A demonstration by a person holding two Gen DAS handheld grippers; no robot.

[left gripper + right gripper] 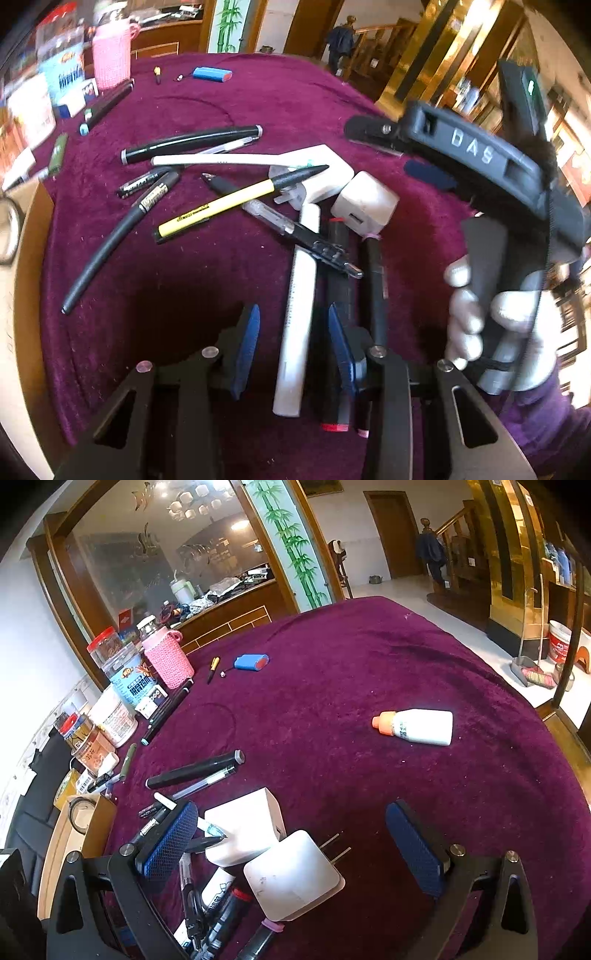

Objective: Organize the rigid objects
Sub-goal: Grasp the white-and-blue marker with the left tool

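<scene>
Here the left gripper (293, 310) is the one that matters. It hangs over the near end of the pile, tilted down, with the white marker (299, 295) lying between its blue pads. The jaws stand fairly narrow, but a strip of cloth shows on either side of the marker, so nothing is clamped yet.

The marker's long axis runs near to far, almost along the line the gripper points. The pads therefore face its sides, which suits a squeeze across the barrel.

Two things crowd it:
- A clear pen (299, 232) lies across its far end.
- A red-capped black marker (340, 295) sits just beside it on the right, partly under the right pad, so closing may catch both.

A lift is likely to drag the clear pen, and drawing the marker back toward the near side first looks safer.

The right gripper (291, 830) is spread wide and holds nothing. It hovers over the two white chargers (295, 878) further right, so it is the farther hand from the marker.

The table edge (29, 229) is close on the near left. Open room lies to the far right on the burgundy cloth (369, 657), where only a white bottle (417, 725) lies.
</scene>
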